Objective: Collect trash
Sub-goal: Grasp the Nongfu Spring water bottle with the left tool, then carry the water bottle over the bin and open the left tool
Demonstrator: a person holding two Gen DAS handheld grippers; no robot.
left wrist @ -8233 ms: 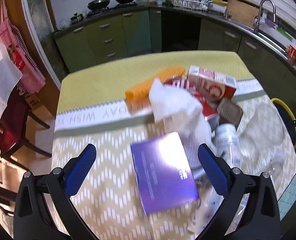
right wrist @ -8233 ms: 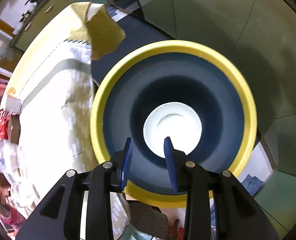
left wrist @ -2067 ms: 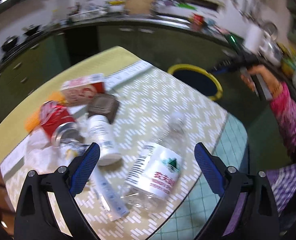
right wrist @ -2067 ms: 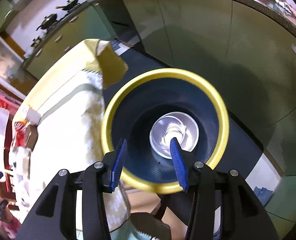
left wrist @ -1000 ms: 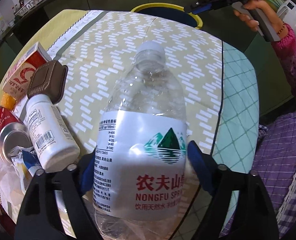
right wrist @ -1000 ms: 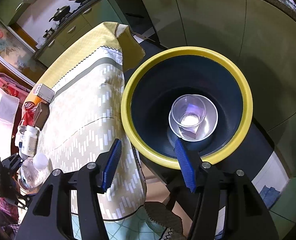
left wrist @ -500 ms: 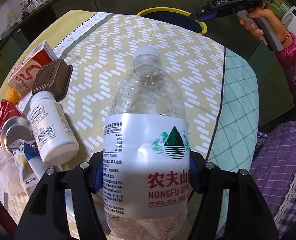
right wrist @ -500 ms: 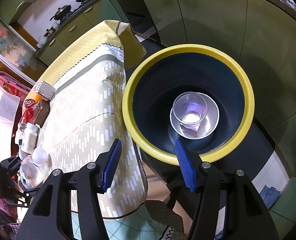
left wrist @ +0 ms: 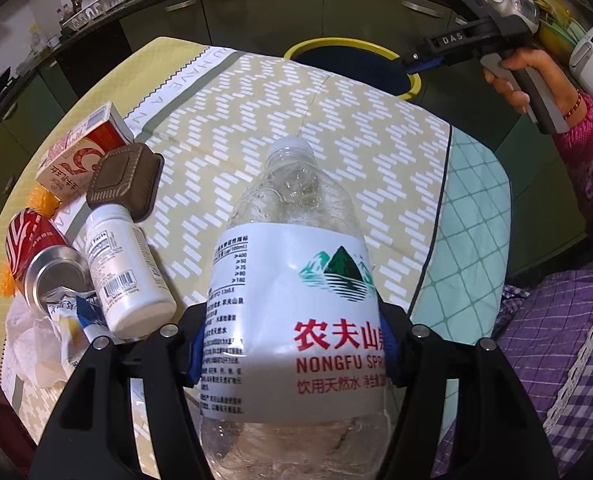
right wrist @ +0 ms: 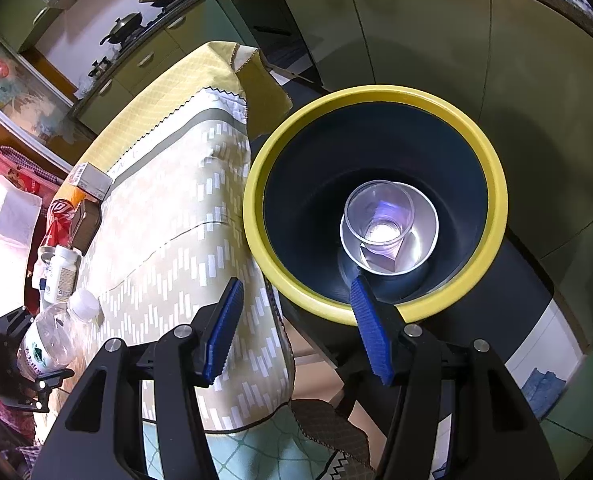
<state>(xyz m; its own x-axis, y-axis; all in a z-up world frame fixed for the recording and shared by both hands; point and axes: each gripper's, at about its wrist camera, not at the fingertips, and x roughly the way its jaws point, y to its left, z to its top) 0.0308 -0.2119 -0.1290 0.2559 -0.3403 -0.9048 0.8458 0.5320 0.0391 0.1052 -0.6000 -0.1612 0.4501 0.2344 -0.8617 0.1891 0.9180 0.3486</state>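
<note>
Trash lies at the table's (left wrist: pixel 376 128) left side: a red can (left wrist: pixel 36 256) and a white pill bottle (left wrist: pixel 124 268). Left gripper (left wrist: pixel 292 344) pinches a clear water bottle (left wrist: pixel 296 280). Right gripper (right wrist: pixel 296 328), spread and empty, hangs over the yellow-rimmed bin (right wrist: pixel 376 96), which holds a clear cup (right wrist: pixel 380 220).

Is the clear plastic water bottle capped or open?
Capped: a white screw cap sits on the clear plastic water bottle's neck.

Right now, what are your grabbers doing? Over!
Left gripper shut on water bottle. Right gripper open, empty, above yellow-rimmed bin. Clear cup already inside. Nothing blocking.
</note>
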